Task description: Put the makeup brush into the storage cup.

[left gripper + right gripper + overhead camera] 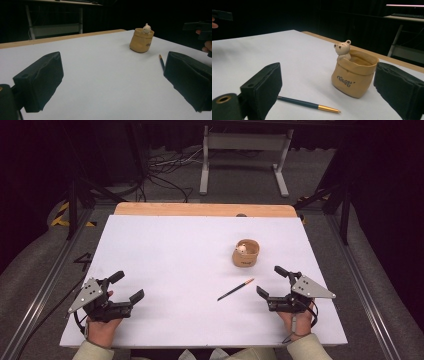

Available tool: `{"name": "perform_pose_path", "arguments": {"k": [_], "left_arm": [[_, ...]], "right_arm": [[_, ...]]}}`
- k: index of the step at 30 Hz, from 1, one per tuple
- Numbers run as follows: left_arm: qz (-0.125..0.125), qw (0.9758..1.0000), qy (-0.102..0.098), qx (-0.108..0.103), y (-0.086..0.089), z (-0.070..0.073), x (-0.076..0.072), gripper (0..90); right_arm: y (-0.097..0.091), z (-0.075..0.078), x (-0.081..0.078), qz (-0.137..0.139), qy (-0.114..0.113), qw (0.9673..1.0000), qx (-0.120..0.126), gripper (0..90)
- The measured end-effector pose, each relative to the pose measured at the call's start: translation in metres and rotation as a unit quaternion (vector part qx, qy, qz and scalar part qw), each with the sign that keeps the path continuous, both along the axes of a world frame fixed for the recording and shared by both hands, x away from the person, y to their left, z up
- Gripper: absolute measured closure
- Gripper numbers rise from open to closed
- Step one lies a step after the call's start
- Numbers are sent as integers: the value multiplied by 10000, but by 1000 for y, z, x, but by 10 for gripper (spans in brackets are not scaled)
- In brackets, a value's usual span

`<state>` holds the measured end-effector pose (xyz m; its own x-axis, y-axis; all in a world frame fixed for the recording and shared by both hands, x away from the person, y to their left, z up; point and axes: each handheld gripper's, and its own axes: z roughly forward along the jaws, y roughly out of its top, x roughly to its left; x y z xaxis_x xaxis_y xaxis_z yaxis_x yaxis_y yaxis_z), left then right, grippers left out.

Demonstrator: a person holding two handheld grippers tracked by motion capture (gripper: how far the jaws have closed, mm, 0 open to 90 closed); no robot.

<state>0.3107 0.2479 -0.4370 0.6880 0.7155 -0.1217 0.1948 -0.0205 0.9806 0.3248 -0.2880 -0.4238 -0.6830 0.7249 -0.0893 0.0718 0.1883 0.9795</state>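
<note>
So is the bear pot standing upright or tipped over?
Upright. The pot sits on its base on the table, mouth up, with the bear at its rim.

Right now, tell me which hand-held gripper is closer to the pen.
The right hand-held gripper. The pen lies just to the left of its open jaws, near the bear pot, while the left hand-held gripper sits far across the table.

Dark cursive lettering on tan bag-shaped pot (pixel 353 78) front, roughly "nest"; exact word uncertain.
</note>
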Motion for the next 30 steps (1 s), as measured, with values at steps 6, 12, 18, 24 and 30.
{"name": "perform_pose_path", "arguments": {"k": [6,12,18,24,30], "left_arm": [[23,10000,6,6,-1,0,0,32],[50,10000,21,27,0,1,0,32],[57,10000,46,56,0,0,-1,30],[65,10000,58,41,-1,1,0,30],[19,9999,52,120,-4,1,1,30]], "right_arm": [[0,3,-2,11,-102,9999,-5,67],[-1,9,-3,33,-201,9998,5,33],[0,17,-4,-18,-225,9997,-24,17],[4,22,0,7,-75,9999,-110,13],[11,35,10,77,523,9983,-246,45]]}}
